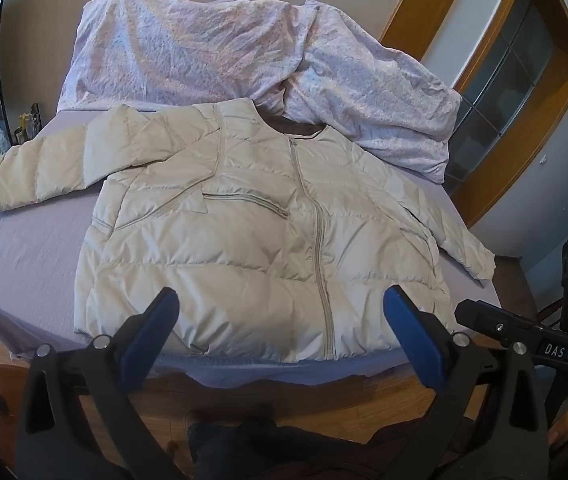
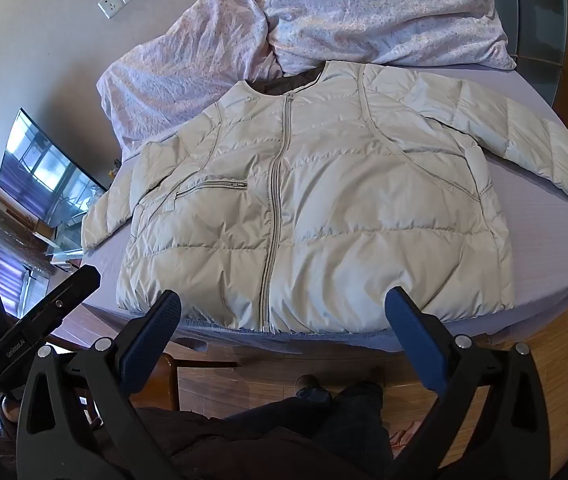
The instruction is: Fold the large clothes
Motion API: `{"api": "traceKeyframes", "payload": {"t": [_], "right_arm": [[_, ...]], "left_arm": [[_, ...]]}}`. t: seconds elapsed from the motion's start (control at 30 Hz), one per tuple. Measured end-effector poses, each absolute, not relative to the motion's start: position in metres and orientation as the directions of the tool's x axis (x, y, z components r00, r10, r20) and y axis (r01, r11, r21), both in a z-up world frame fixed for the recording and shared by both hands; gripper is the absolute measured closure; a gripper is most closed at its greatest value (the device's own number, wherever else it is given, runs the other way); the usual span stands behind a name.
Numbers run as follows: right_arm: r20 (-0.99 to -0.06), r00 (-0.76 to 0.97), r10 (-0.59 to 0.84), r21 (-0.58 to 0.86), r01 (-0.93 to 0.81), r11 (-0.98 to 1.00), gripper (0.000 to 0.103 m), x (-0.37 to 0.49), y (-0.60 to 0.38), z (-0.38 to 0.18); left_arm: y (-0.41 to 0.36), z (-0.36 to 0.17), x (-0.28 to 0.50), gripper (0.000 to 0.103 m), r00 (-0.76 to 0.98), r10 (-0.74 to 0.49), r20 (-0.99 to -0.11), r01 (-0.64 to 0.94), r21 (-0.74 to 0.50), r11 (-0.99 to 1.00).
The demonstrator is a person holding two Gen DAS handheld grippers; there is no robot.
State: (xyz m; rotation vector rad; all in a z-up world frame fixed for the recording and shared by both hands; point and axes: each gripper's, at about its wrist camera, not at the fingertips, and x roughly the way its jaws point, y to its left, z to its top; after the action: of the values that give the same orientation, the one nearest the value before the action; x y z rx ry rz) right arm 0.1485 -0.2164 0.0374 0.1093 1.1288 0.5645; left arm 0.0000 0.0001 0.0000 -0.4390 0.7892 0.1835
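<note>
I have the cream puffer jacket (image 1: pixel 252 240) spread face up and zipped on the bed (image 1: pixel 24 248), hem toward me and both sleeves splayed out, so every edge is reachable before the first fold. Both left tongs (image 1: pixel 280 300) and right tongs (image 2: pixel 284 304) hang short of the hem with blue pads wide apart, holding nothing. The crumpled duvet (image 1: pixel 188 52) sits beyond the collar, leaving folding room.

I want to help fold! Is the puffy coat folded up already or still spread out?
Spread out. The coat lies flat on the bed, front up and zipped, with both sleeves stretched out sideways. Nothing is folded over yet.
</note>
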Motion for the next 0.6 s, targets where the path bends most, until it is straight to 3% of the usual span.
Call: {"api": "traceKeyframes", "payload": {"t": [0.6], "right_arm": [[-0.824,0.304,0.478,0.359,-0.372,0.856,0.001,0.1489,-0.2161,0.0377]], "left_arm": [[0.0003,-0.0003,0.0001,0.002,0.692,-0.005,-0.722,-0.321,-0.315,0.893]]}}
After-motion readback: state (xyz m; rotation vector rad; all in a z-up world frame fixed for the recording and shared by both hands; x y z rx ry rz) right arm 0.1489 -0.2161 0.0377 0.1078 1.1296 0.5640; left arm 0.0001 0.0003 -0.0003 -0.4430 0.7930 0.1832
